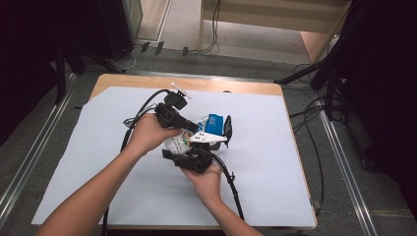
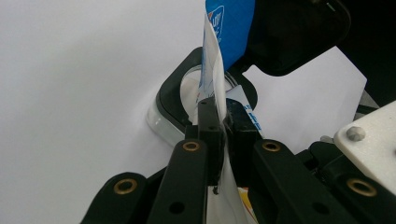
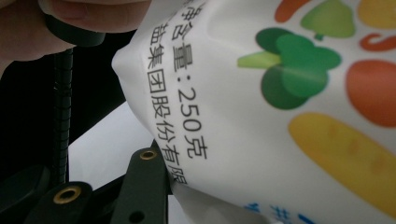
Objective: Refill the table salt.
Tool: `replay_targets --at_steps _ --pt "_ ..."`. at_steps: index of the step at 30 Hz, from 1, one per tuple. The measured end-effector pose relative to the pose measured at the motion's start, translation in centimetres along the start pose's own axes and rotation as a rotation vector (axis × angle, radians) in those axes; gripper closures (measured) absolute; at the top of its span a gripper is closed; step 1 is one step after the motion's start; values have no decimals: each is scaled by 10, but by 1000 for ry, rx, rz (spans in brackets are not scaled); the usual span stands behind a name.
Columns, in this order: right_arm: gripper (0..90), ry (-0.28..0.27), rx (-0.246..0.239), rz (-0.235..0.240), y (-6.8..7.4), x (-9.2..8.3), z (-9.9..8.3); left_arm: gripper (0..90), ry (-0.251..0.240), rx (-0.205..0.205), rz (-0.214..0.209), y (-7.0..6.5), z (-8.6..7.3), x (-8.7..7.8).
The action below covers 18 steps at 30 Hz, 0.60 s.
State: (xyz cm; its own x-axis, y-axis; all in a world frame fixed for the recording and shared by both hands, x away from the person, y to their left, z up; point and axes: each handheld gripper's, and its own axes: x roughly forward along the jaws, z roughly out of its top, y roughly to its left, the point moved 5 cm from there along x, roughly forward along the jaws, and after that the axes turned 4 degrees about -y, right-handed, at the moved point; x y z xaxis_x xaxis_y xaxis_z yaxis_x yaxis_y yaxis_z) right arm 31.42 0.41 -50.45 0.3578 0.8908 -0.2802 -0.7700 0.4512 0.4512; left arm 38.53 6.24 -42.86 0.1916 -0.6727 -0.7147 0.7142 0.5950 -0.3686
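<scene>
One white printed pouch (image 1: pixel 182 142) held above counter (image 1: pixel 147 81), between two grippers. Left gripper (image 2: pixel 223 126) clamped on pouch's thin edge. Right gripper (image 1: pixel 195 156) pressed against pouch; grip cannot be told. One white sheet (image 1: pixel 74 162) spread over counter.

Wooden table (image 1: pixel 147 81) w/ white sheet (image 1: pixel 275 162) on grey floor (image 1: pixel 29 147) — dark surrounds, cables (image 1: pixel 214 29) at back, pale flooring (image 1: pixel 187 22) beyond.
</scene>
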Motion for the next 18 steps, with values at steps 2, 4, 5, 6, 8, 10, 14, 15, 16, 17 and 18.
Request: replay_targets --at_steps 2,4,5,6,8,10,14,15,16,17,18 --pt "655 0 0 1 0 0 0 878 -2 0 3 0 0 0" --pt "655 -1 1 0 0 0 0 877 0 0 -1 0 0 0" --pt "656 -2 1 0 0 0 0 877 0 0 -2 0 0 0" --pt "656 -2 1 1 0 0 0 877 0 -1 -2 0 0 0" --pt "658 -2 2 1 0 0 0 877 0 -2 1 0 0 0" --pt "661 -2 3 1 0 0 0 877 -1 -1 1 0 0 0" --pt "666 -6 3 0 0 0 1 877 -3 0 1 -1 0 1" --pt "667 -6 2 -1 0 0 1 877 -3 2 1 -1 0 1" --pt "669 -7 2 -1 1 0 1 877 -4 0 -1 -1 0 1" --pt "671 -6 1 -1 1 0 1 877 -3 0 0 -1 0 1" --pt "673 -6 2 -2 1 0 1 877 -2 1 -1 -1 0 1"
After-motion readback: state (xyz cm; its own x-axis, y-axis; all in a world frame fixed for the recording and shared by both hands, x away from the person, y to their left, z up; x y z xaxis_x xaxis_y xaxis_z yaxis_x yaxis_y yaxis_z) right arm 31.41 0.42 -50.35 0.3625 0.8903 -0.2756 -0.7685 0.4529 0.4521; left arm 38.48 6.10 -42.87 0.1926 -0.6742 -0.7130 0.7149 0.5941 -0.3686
